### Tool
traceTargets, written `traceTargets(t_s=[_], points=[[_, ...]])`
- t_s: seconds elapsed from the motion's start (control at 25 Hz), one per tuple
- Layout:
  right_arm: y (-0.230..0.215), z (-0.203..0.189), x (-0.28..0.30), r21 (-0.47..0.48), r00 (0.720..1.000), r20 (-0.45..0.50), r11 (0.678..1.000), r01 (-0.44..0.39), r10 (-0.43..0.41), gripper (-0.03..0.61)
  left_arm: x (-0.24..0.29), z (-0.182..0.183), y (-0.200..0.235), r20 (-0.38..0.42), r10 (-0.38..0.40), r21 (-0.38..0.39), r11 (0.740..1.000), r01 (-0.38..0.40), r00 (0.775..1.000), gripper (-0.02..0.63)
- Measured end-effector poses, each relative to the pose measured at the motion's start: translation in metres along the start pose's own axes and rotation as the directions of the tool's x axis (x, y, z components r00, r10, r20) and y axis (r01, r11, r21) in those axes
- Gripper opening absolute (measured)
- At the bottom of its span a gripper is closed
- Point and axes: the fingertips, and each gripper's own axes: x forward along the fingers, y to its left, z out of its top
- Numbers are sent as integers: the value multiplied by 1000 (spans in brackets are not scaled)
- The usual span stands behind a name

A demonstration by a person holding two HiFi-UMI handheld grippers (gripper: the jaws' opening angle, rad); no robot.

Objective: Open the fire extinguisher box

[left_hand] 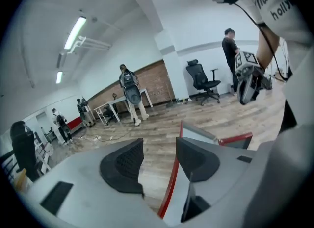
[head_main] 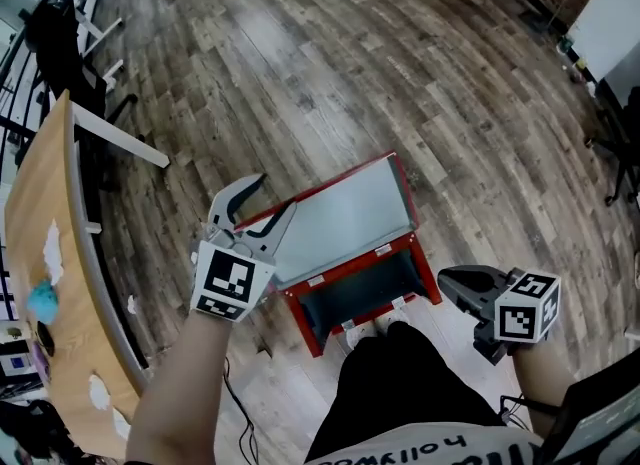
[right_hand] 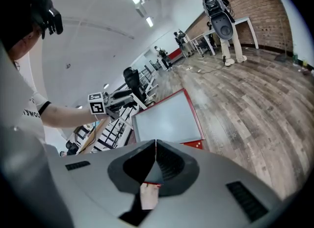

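head view, from above: the red fire extinguisher box [head_main: 303, 321] stands on the plank floor [head_main: 330, 83] at frame centre, its grey-lined lid [head_main: 345, 218] raised and leaning toward 12 o'clock. the left gripper [head_main: 277, 193] sits at the lid's 9 o'clock corner, jaws spread and pressing on nothing; the lid's red edge [left_hand: 171, 183] shows in the gap. the right gripper [head_main: 442, 275], at the box's 3 o'clock, is clenched and empty. a wooden table [head_main: 50, 253] lies at far 9 o'clock.
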Motion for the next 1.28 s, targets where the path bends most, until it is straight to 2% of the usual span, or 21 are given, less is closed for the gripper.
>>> traceTargets(t_s=[0.12, 0.24, 0.36, 0.44, 0.56, 0.6, 0.72, 0.8, 0.96, 1.08, 1.2, 1.28], points=[[14, 26, -8, -41, 1000, 22, 999, -10, 11, 11, -25, 45, 2, 85, 15, -44, 999, -12, 996, 198], [33, 49, -17, -75, 999, 45, 997, -25, 29, 11, -49, 82, -10, 128, -32, -27, 999, 36, 991, 196], [55, 86, -25, -105, 991, 108, 992, -69, 80, 11, -74, 118, -9, 185, 4, -8, 1000, -2, 983, 196], [75, 108, -36, -115, 980, 154, 987, -109, 126, 11, -92, 137, -10, 220, 44, -55, 998, -32, 974, 196], [111, 143, -57, -110, 949, 239, 977, -185, 207, 11, -123, 167, -21, 292, 71, -172, 985, -20, 954, 181], [123, 154, -64, -121, 937, 260, 971, -206, 231, 11, -135, 180, -25, 322, 76, -200, 980, -10, 944, 165], [161, 177, -83, -163, 910, 295, 954, -253, 292, 11, -172, 210, -40, 377, 84, -264, 964, 20, 923, 61], [183, 182, -93, -203, 903, 299, 946, -254, 307, 11, -193, 218, -51, 374, 78, -299, 953, 40, 924, 54], [213, 184, -101, -356, 918, 270, 916, -186, 291, 11, -219, 210, -63, 345, 68, -357, 932, 64, 936, 54], [234, 185, -106, -461, 907, 283, 874, -155, 311, 11, -232, 196, -59, 330, 121, -449, 893, 43, 936, 52], [248, 183, -114, -464, 871, 326, 865, -190, 367, 11, -243, 185, -59, 340, 153, -527, 848, 53, 928, 37], [245, 175, -115, -447, 868, 335, 873, -195, 366, 11, -245, 176, -66, 328, 143, -527, 848, 55, 934, 32]])
